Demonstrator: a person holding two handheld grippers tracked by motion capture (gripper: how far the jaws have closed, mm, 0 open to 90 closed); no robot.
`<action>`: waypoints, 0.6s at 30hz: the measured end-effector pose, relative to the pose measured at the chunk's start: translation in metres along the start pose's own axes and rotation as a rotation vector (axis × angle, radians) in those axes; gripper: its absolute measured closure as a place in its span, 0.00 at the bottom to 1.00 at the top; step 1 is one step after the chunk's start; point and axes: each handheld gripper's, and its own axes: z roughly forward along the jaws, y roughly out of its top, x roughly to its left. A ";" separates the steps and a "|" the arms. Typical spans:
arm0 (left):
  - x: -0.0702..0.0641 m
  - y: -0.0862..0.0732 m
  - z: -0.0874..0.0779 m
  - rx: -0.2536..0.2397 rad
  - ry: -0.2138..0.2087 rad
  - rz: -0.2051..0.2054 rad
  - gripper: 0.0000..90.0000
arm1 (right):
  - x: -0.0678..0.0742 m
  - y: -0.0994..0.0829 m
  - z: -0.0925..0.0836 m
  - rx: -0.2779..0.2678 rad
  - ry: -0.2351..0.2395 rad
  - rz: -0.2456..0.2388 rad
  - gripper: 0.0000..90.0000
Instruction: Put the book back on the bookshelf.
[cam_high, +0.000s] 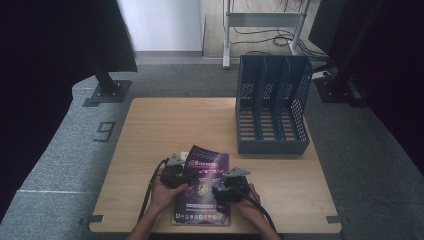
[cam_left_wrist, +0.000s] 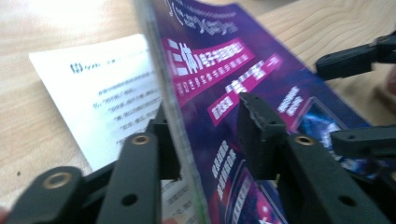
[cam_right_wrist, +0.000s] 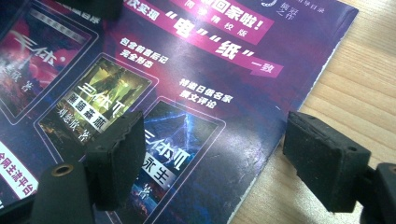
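Both tongs flank the magazine (cam_high: 202, 190); blue file rack (cam_high: 272, 112) stands behind.

The bare wooden table (cam_high: 165, 130) is being left open at far left — the blue slotted plastic file rack (cam_high: 272, 107) is blocking the far right.

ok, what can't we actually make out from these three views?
- Left gripper view: magazine cover is lifted edge-on between the jaws; contact with the right pad can't be told, and the print on the white page is blurred.
- High view: the hands and right gripper hide the magazine's lower part.
- File rack: slot contents too dark.
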 end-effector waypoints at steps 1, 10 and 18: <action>-0.001 0.000 -0.001 -0.005 -0.003 0.004 0.75 | 0.000 0.000 0.000 0.000 0.001 0.000 0.23; -0.004 0.000 -0.002 -0.016 -0.004 0.032 0.88 | 0.000 0.000 0.000 0.000 0.003 -0.001 0.23; -0.005 0.000 -0.004 -0.035 -0.022 0.027 0.94 | -0.001 0.000 0.000 -0.004 0.006 -0.002 0.23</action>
